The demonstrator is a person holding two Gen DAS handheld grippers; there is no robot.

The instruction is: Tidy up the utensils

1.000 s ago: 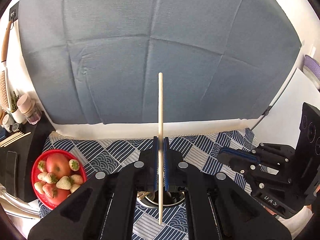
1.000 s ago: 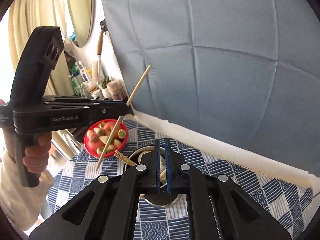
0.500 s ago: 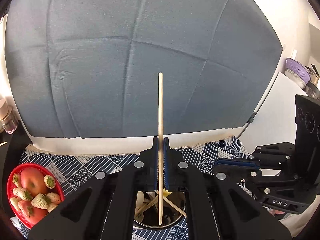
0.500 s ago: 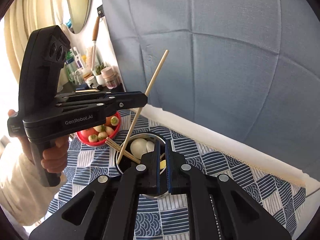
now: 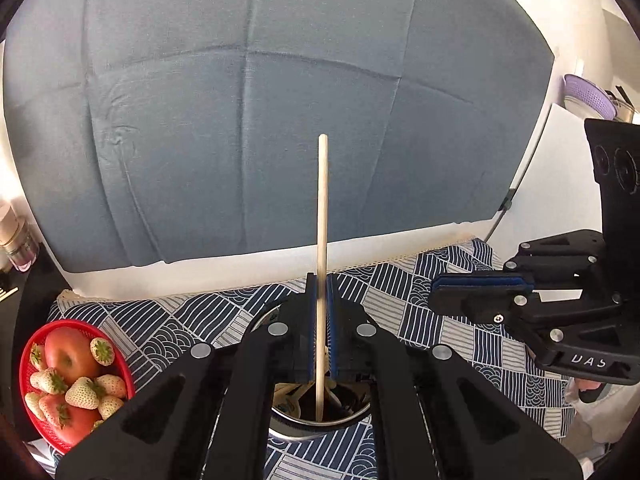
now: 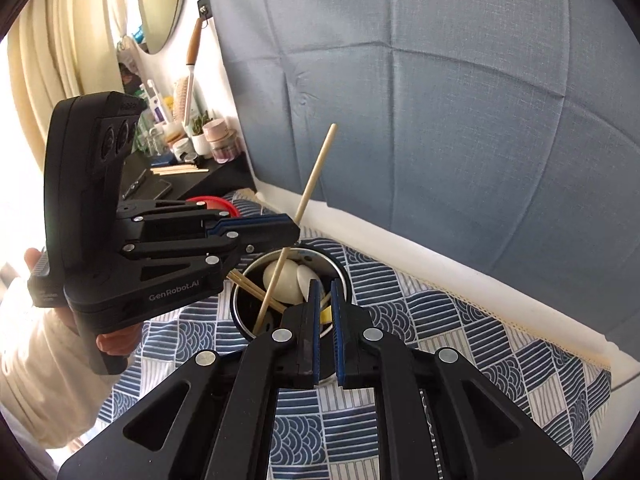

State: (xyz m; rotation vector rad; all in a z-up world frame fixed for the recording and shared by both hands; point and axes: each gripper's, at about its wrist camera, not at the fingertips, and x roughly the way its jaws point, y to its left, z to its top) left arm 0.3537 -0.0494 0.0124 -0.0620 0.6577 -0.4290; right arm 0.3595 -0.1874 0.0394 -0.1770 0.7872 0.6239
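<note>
The left hand-held gripper [image 5: 320,312] clamps a chopstick [image 5: 322,216] whose tip dips inside the metal cup's rim [image 5: 312,426].

Brightness: both views bright, daylit.
Source: far left, through the pale cream curtain [image 6: 48,60], blown out white.
Glare: white wall [image 5: 576,32] overexposed at far right.
Distortion: fisheye bends the blue-grey cloth backdrop [image 5: 280,120]; corners black.
Focus: sharp throughout.
</note>
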